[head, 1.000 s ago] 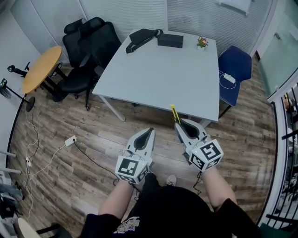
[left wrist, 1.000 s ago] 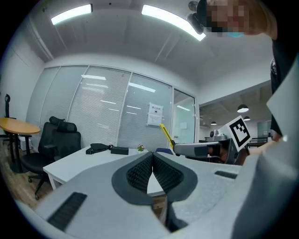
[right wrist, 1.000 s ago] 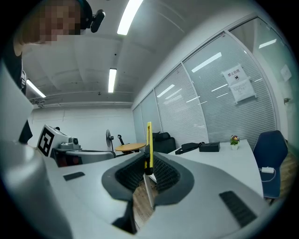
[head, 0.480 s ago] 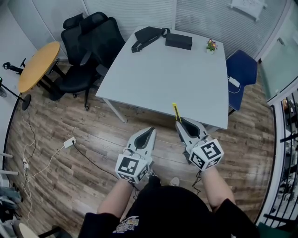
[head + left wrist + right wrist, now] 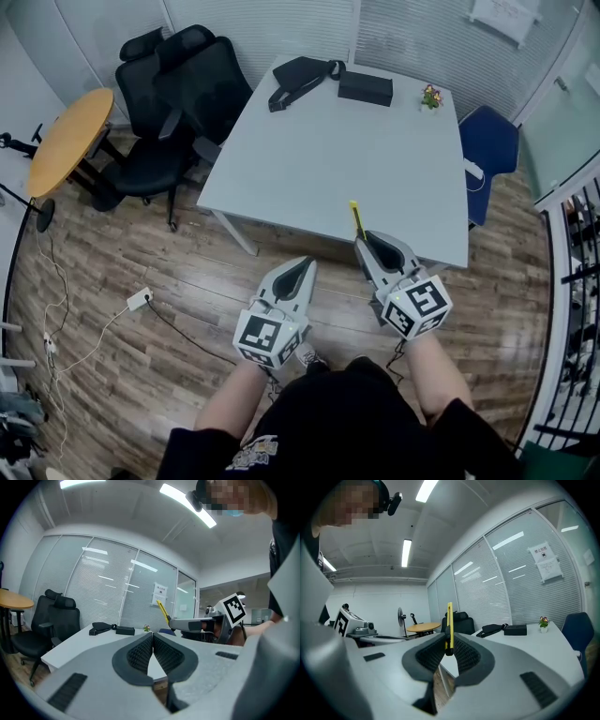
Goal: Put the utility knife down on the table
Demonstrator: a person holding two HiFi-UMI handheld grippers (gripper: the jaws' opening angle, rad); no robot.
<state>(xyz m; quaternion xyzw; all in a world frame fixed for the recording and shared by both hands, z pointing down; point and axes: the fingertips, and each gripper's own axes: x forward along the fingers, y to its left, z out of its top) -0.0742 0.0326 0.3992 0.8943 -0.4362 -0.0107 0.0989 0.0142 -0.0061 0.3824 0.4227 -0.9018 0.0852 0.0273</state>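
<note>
A slim yellow utility knife (image 5: 355,218) sticks up from my right gripper (image 5: 364,241), which is shut on it; in the right gripper view the knife (image 5: 449,626) stands upright between the pads. The knife's tip hangs over the near edge of the white table (image 5: 337,159). My left gripper (image 5: 304,264) is shut with nothing in it, held over the wooden floor short of the table; its pads (image 5: 153,649) meet in the left gripper view, where the knife (image 5: 163,611) and the right gripper (image 5: 187,623) show to the right.
On the table's far end lie a black bag (image 5: 298,77), a black box (image 5: 366,88) and a small flower pot (image 5: 431,97). Black office chairs (image 5: 178,94) stand left of the table, a blue chair (image 5: 489,150) right. A round wooden table (image 5: 67,139) and floor cables (image 5: 141,300) are left.
The view has shifted slightly closer to the table. Both grippers keep their pose, the right one still holding the knife.
</note>
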